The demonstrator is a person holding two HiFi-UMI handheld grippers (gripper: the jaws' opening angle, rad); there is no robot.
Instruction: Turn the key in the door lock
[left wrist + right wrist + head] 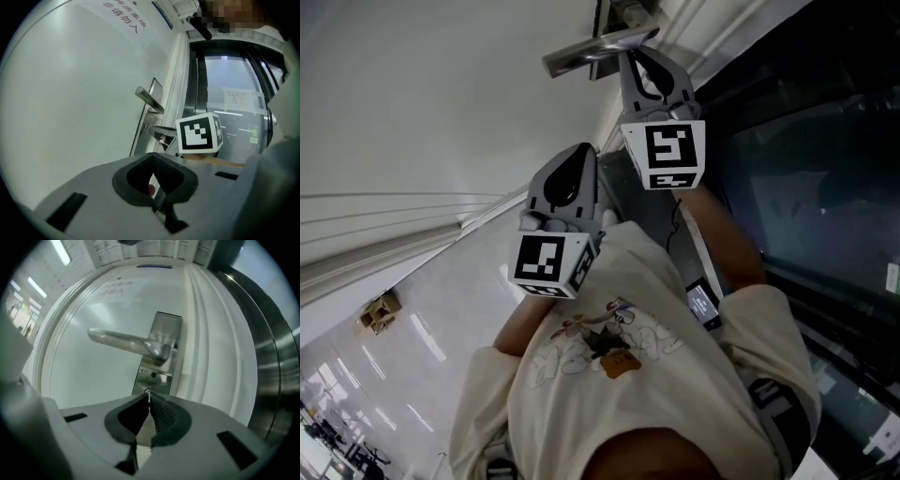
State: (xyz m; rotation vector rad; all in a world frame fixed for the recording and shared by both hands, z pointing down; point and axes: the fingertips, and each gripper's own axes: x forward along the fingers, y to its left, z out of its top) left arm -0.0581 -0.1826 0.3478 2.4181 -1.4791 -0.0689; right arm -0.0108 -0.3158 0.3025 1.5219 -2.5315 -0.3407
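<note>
The white door [441, 94] carries a metal lever handle [126, 341] on a steel lock plate [164, 329], with the lock cylinder [149, 392] below the handle. My right gripper [149, 397] is up against that cylinder, shut on the thin key [149, 400], which shows only as an edge between the pads. From the head view the right gripper [630, 54] reaches just under the handle [600, 47]. My left gripper [584, 152] hangs back from the door, lower and to the left, shut and holding nothing. The left gripper view shows its own jaws [153, 157] with the right gripper [157, 131] at the lock ahead.
A dark glass panel in a metal frame [806, 187] stands right of the door. Ribbed white door-frame moulding [206, 324] runs beside the lock plate. A printed notice [122, 16] is on the door above. The person's light shirt [619, 375] fills the lower head view.
</note>
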